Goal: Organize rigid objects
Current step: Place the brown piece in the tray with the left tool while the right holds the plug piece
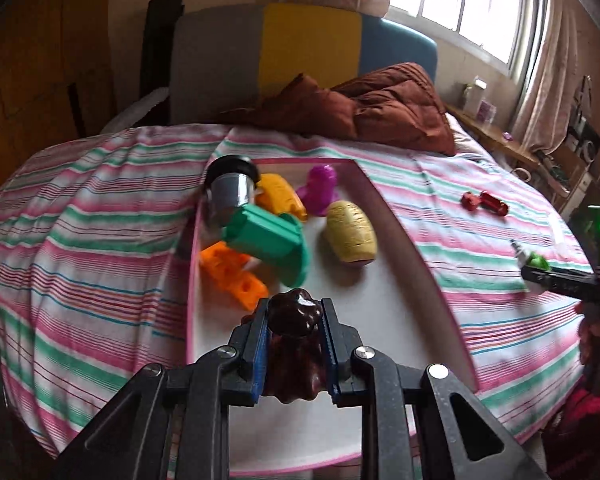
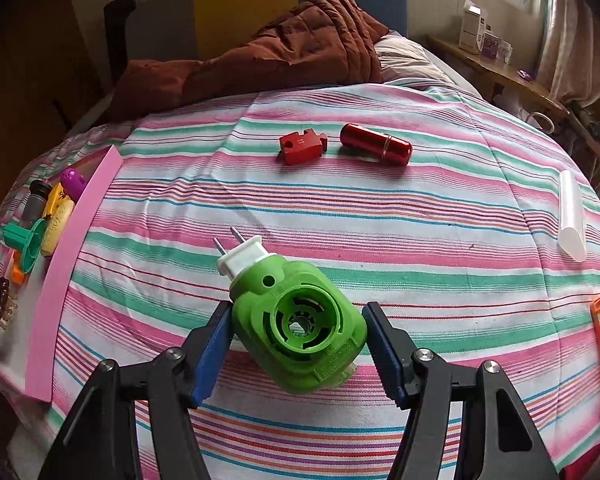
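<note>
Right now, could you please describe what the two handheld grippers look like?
Both the left gripper and the right gripper have black angular frames joined by silver round bolts, and ridged blue pads line their fingers. In the left view, the right gripper's body carries a small green light.

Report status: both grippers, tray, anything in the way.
Left gripper shut on brown hair clip, over tray. Right gripper holds green plug-in. Nothing blocking.

Your daylight comes from the window at upper right, blown out to white glare. The bed bulges with fisheye distortion, corners fall dark, and the tray's toys look slightly motion-blurred, perhaps.
</note>
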A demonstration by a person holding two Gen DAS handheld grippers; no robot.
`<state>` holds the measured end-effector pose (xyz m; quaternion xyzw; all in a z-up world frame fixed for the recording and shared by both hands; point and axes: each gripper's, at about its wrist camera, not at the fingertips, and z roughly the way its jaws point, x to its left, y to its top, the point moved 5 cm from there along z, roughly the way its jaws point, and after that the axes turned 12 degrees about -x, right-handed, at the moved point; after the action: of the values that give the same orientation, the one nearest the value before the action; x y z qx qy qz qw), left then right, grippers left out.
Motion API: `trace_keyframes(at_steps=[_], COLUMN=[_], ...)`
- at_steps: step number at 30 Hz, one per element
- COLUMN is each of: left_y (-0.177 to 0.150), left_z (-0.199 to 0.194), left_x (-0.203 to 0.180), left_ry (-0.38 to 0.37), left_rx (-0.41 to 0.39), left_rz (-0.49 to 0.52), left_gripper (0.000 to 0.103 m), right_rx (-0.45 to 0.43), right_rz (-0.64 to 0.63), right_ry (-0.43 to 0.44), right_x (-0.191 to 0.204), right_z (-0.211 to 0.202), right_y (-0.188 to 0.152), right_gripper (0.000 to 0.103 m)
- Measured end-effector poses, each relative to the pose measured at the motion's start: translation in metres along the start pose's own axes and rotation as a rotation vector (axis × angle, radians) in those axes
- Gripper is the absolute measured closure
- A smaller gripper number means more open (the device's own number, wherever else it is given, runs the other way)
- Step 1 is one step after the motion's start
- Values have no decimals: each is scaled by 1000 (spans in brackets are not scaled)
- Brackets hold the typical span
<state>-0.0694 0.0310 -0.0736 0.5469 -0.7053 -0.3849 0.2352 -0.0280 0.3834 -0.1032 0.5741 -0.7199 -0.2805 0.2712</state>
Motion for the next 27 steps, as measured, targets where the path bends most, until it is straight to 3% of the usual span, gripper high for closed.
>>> trace_keyframes(at_steps=[6, 10, 12, 18, 22, 27], left_y=[-2, 0, 2, 11, 11, 0], left_z=[6, 4, -1, -35, -46, -41], left_x=[16, 24, 26, 29, 22, 5], left_ry=[99, 114, 97, 116, 77, -5], left_rx=[9, 4, -22, -174, -215, -150], left_rz=[44, 28, 8, -81, -116, -126], left_gripper=[81, 80, 71, 61, 61, 61], right_rx=[-10, -3, -7, -25, -44, -66], right_rz=[0, 4, 5, 7, -3, -40], right_ry=[2, 2, 4, 23, 58, 110], right_x=[1, 1, 1, 7, 17, 34], right_z=[-1, 1, 0, -4, -9, -15], right_y=[2, 1, 1, 3, 5, 5], right_gripper=[38, 38, 38, 38, 38, 38])
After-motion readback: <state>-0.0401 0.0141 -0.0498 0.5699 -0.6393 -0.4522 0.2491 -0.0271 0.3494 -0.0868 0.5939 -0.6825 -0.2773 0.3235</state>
